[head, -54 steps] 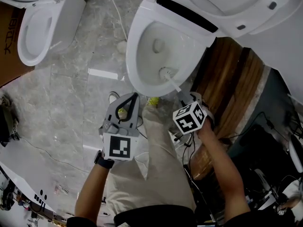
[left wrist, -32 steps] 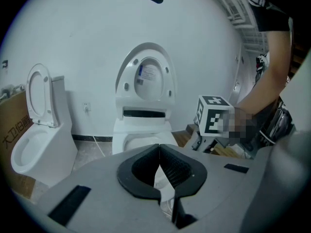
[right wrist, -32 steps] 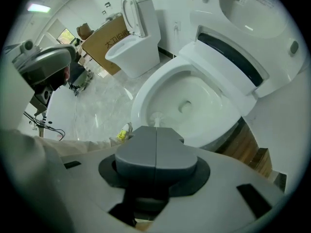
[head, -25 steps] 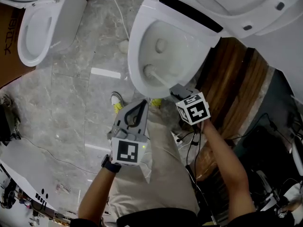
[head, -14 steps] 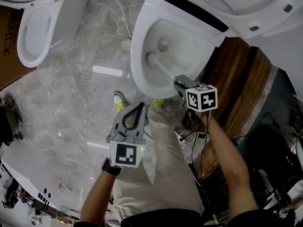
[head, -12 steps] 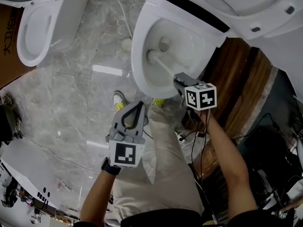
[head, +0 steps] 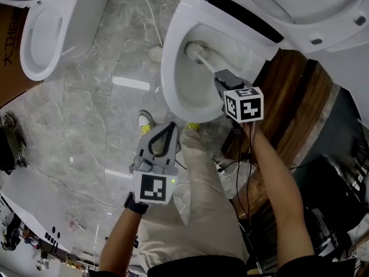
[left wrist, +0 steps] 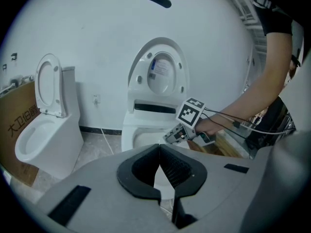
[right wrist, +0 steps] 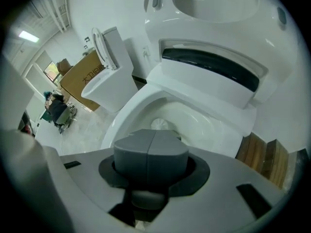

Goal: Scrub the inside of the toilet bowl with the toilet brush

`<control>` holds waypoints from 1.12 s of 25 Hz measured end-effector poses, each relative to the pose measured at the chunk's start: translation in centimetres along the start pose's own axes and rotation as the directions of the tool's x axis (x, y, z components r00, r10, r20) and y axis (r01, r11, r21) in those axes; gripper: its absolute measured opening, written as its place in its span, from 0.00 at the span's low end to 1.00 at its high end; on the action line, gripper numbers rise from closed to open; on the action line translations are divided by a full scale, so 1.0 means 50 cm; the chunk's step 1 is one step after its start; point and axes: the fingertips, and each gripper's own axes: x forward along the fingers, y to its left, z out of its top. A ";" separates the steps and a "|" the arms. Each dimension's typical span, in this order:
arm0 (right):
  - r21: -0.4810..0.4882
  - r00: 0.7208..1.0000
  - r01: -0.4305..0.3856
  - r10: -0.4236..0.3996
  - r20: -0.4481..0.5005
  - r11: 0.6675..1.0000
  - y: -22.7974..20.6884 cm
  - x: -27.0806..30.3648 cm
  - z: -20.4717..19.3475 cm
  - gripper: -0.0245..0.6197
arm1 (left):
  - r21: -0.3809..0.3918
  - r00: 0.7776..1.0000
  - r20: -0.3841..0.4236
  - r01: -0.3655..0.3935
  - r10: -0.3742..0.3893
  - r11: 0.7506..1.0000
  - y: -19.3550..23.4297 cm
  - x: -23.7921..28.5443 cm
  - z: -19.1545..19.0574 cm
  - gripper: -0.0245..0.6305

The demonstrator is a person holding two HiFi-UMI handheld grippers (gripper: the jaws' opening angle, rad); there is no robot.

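since the earliest frame the bristle head of the white plastic toilet brush [head: 194, 49] has travelled from the near side of the white ceramic toilet bowl [head: 166, 68], along its left wall, to the far end just under the raised seat. the right hand-held gripper [head: 221, 77] has followed it out over the rim.

at far left a second white toilet [head: 34, 45] stands unused beside a brown cardboard box [head: 7, 45]. next comes the left hand-held gripper [head: 166, 130], held idle above the grey marble floor [head: 98, 114] and well apart from the bowl. the left gripper view shows its jaw tips touching with nothing between them.

in the middle, the brush head lies against the bowl's back wall. its thin handle runs back to the right hand-held gripper, whose pads are pressed together on it. in the right gripper view the brush head [right wrist: 159, 124] shows just past the closed pads. at right lies a strip of dark wooden flooring [head: 288, 97].

the scrubbing looks well under way: the near side, left wall and back have likely been covered. the right wall and the area under the rim seem still to do. no dirt or foam is visible, so how clean the bowl is cannot be told.
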 end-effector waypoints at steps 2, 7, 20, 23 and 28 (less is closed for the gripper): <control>-0.023 0.999 0.032 -0.032 0.022 0.999 -0.019 0.005 0.022 0.28 | 0.004 1.000 -0.004 0.002 -0.002 1.000 0.002 0.005 0.001 0.07; -0.029 0.998 0.061 -0.060 0.032 0.998 -0.060 0.015 0.046 0.28 | -0.006 1.000 -0.019 0.005 -0.005 1.000 0.005 0.015 0.002 0.07; 0.084 0.974 0.226 -0.222 -0.047 0.971 -0.144 0.004 -0.006 0.28 | 0.019 0.998 -0.019 0.057 -0.056 0.998 -0.004 0.040 0.015 0.07; 0.136 0.963 0.263 -0.251 -0.095 0.955 -0.157 -0.011 -0.034 0.28 | 0.026 0.998 -0.018 0.060 -0.060 0.998 0.000 0.037 0.016 0.07; 0.187 0.952 0.294 -0.272 -0.138 0.937 -0.145 -0.036 -0.064 0.28 | 0.030 0.998 -0.019 0.054 -0.053 0.998 0.016 0.024 0.011 0.07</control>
